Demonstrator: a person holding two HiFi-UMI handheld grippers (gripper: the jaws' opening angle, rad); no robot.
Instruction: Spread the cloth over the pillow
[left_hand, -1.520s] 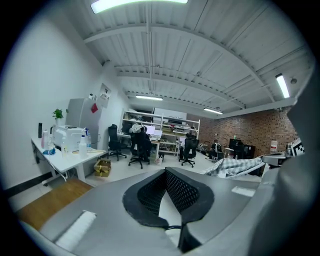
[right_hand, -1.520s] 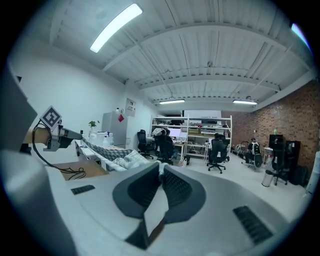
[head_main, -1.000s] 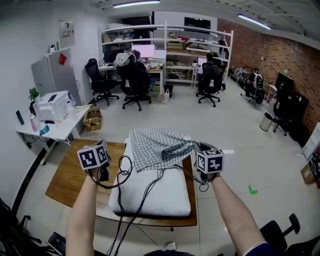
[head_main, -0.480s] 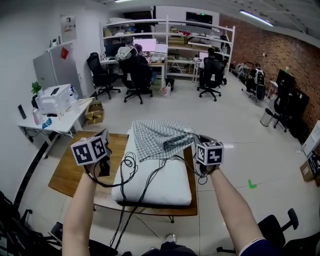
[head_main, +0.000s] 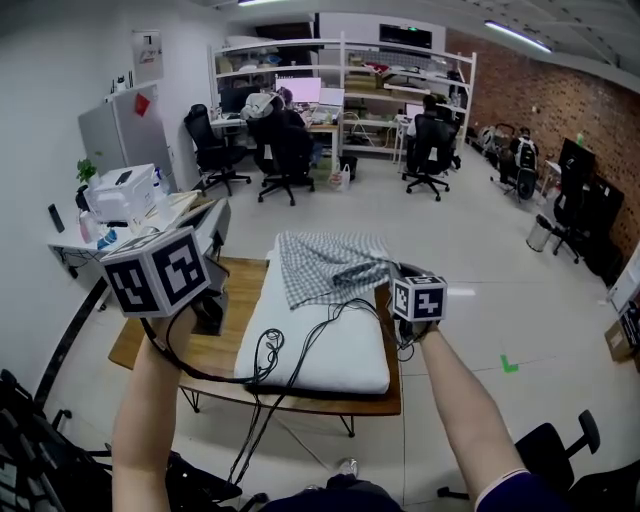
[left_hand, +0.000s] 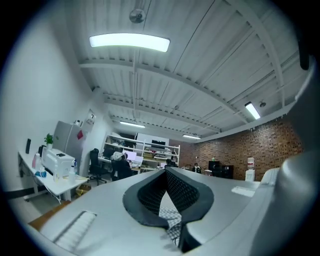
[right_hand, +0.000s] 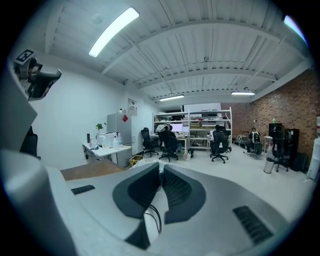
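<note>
Right hand-held gripper (right_hand: 160, 167) is clamped on the right edge of the checked cloth (head_main: 325, 265), which lies bunched on the far end of the white pillow (head_main: 330, 350). Left hand-held gripper (left_hand: 166, 172) has jaws together, empty, held high over the bench (head_main: 245, 280) left side, well apart from the cloth. Wall poster (head_main: 147, 55) too small to read; pillow's near half is bare but for cables (head_main: 300, 345), with open floor (head_main: 470, 240) right and far of the bench.

You face white shelving (head_main: 350, 62) and office chairs (head_main: 428, 152) across a pale floor (head_main: 470, 240); brick wall (head_main: 530, 95) on the right, strip lights (head_main: 517, 35) overhead.
</note>
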